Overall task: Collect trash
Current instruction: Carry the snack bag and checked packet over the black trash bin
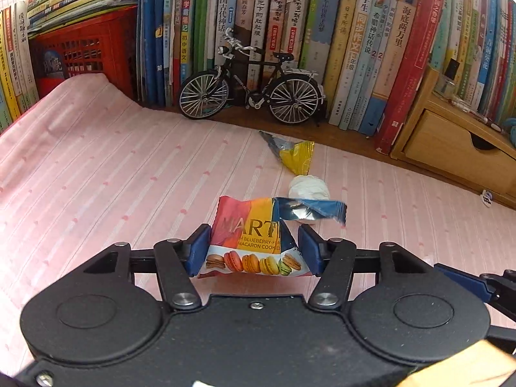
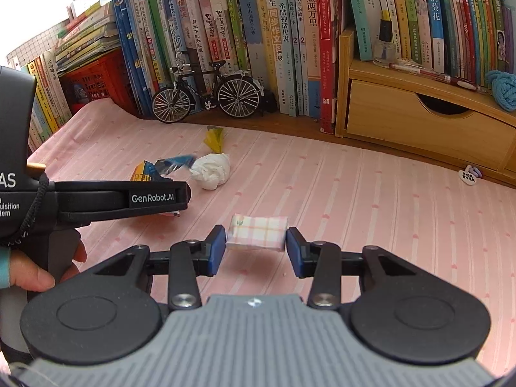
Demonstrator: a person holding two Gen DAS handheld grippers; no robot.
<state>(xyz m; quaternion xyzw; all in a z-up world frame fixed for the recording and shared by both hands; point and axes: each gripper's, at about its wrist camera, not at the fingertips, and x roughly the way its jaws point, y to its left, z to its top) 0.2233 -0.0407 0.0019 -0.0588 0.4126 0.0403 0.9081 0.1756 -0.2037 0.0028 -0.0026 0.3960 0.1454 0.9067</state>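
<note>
Left wrist view
left tool (image 1: 254,248): about half open, blue pads on both sides of the macaron cookie wrapper (image 1: 250,242); left pad against its edge, right pad close by, so it looks gripped, though real pressure is hard to confirm.
wrapper state: crumpled, torn blue flap sticking out to the right, lower edge looks lifted just off the pink striped cloth (image 1: 96,177).
other trash: white paper wad (image 1: 308,188) right behind the wrapper; yellow-and-silver wrapper (image 1: 290,153) further back, near the wad.
backdrop: model bicycle (image 1: 251,87) standing against a row of books (image 1: 354,48); red crate (image 1: 93,48) at left; wooden drawer unit (image 1: 451,148) at right.
only here: printed face of the cookie wrapper and how the left pads sit on it.

Right wrist view
right tool (image 2: 254,248): partly open, clamped on a small plaid packet (image 2: 258,232); both pads meet its ends, packet clear of the cloth with its shadow below.
left tool from outside: seen side-on at left, a person's hand (image 2: 48,267) on its grip; the cookie wrapper barely peeks past it.
only here: the plaid packet, a heart-shaped sticker (image 2: 471,174) on the bench, blue yarn (image 2: 504,88) and a glass bottle (image 2: 383,45) on the drawer unit.
</note>
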